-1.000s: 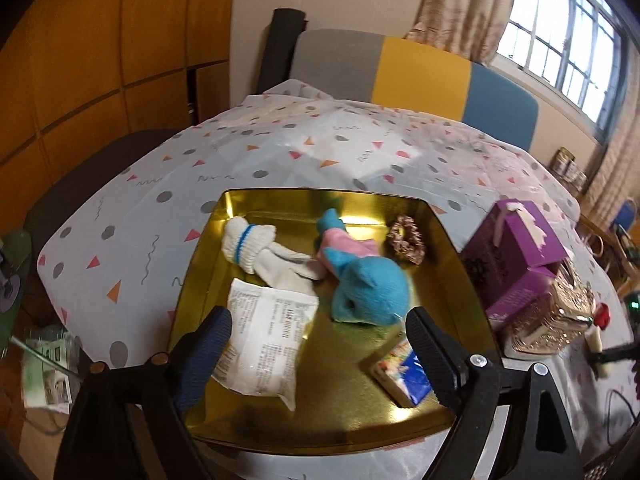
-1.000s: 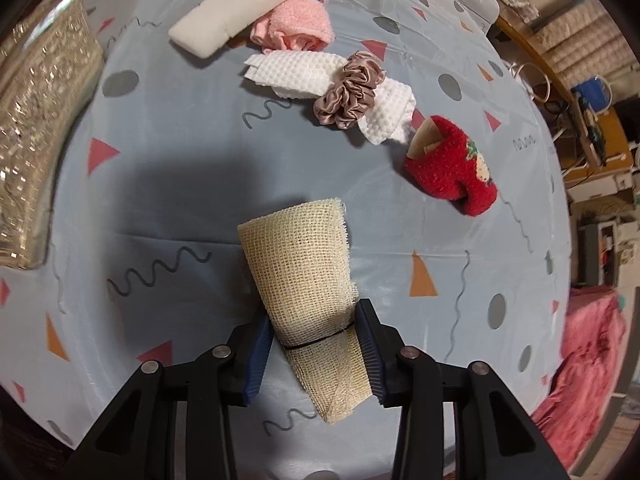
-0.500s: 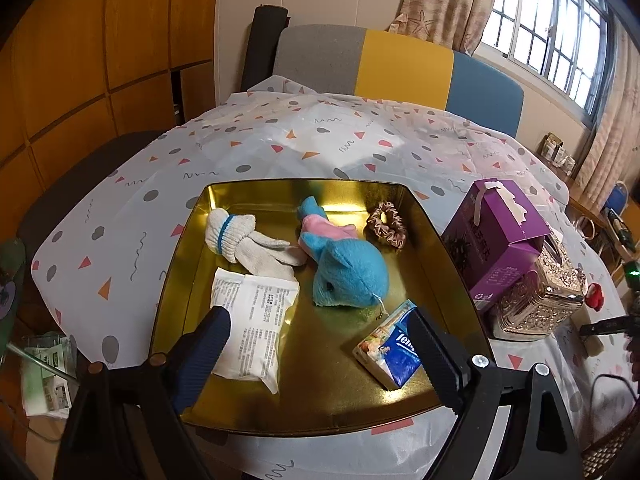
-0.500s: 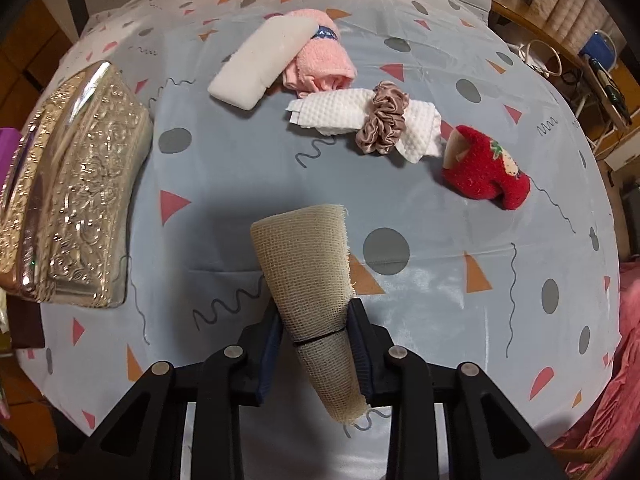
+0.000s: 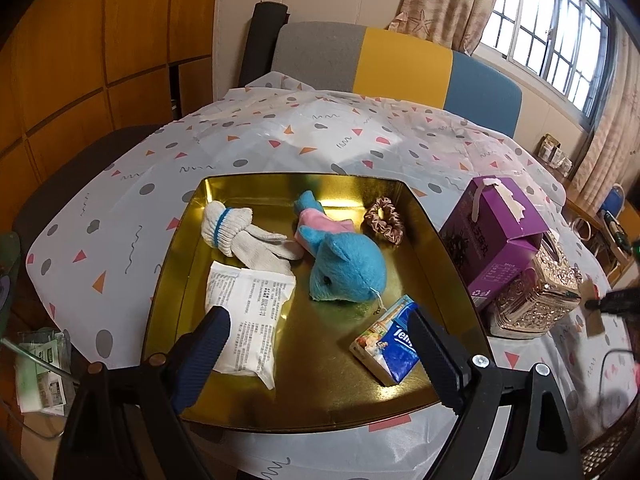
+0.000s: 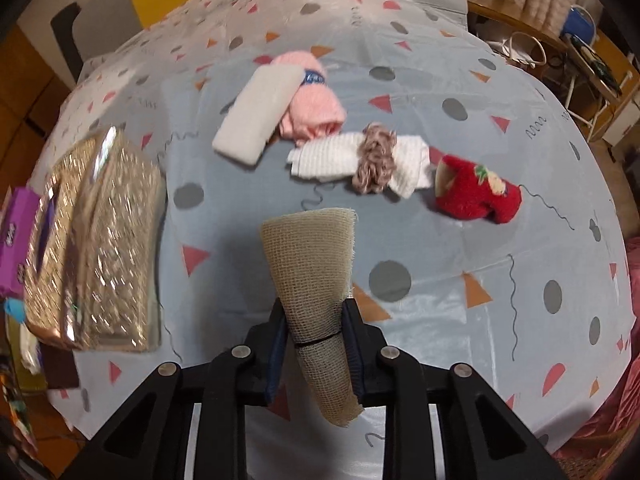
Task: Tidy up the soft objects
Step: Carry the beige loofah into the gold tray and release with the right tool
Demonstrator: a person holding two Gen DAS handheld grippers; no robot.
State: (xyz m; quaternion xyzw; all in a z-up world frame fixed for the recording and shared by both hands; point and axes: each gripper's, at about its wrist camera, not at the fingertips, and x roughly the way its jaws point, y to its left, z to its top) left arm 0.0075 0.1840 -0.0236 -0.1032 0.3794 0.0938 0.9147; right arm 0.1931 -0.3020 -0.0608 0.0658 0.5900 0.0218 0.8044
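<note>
Right fingers (image 6: 283,344) pinch the gauze roll (image 6: 316,280); left fingers (image 5: 208,340) gape over the crowded tray (image 5: 168,264).

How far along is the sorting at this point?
Partly done: the gold tray already holds a glove, blue plush and scrunchie. The right gripper carries a gauze roll. Pink towel, waffle cloth and red slipper remain on the table.

We are seeing a table (image 5: 280,136) wearing a patterned cloth, carrying a gold tray (image 5: 424,224), a purple box (image 5: 500,236) and an ornate metal box (image 5: 540,292); a white pad (image 6: 256,116), pink cloth (image 6: 316,108), waffle cloth (image 6: 328,158) and red slipper (image 6: 476,196) are lying there too.
</note>
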